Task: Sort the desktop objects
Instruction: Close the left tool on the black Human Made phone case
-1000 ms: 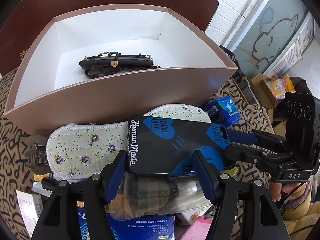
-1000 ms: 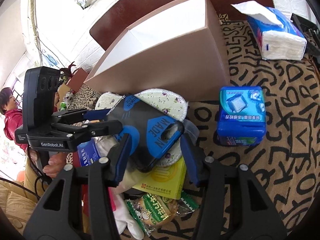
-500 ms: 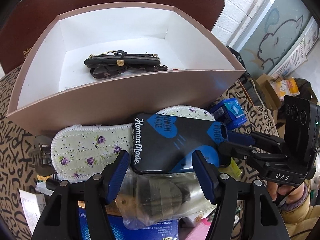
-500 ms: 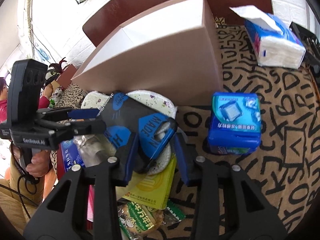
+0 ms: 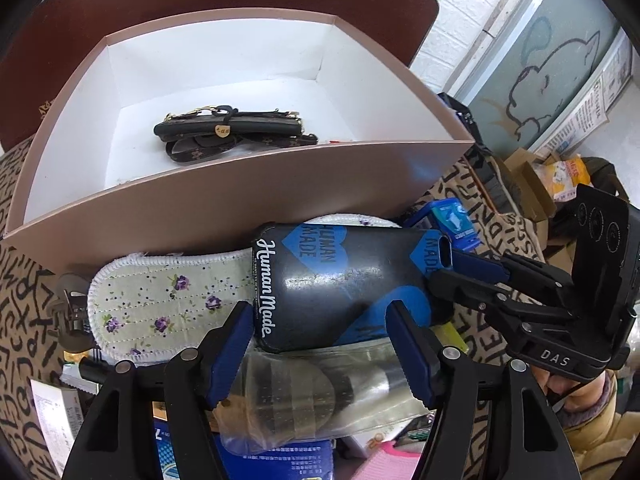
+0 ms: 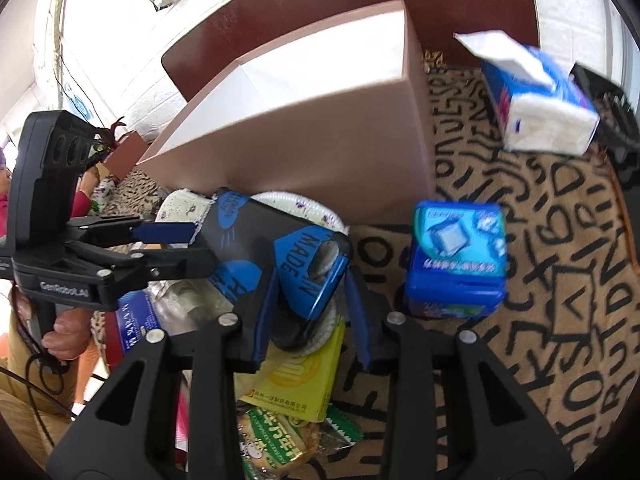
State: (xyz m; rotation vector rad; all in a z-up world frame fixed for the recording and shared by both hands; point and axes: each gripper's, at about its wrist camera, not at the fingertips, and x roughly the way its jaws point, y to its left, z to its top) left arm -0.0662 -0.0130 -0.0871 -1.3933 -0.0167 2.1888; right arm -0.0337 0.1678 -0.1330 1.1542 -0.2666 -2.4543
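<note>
The phone case [image 5: 340,292] lies crosswise between both claws, in front of the near wall of the pink box [image 5: 248,196]. The left gripper [image 5: 320,344] is spread, its blue pads [image 5: 232,344] flanking the case's near edge without clamping it. The right gripper [image 6: 312,312] straddles the case's camera-hole end [image 6: 316,276]; its pads sit close to that end, but I cannot tell whether they press it.

The case is black and glossy with blue heart patches, lettered "Human Made" in white script along its left end.

Under it, from the left: a floral insole [image 5: 168,304] with white stitched edging, then a clear plastic bag [image 5: 304,396] holding something dark. Inside the box lies a brown strapped pouch [image 5: 228,136]. In the right wrist view a yellow packet [image 6: 296,376] sits beneath the case, a blue wipes pack [image 6: 456,260] stands just right on the patterned cloth [image 6: 560,320], and a tissue pack [image 6: 540,104] rests near the far right edge.
</note>
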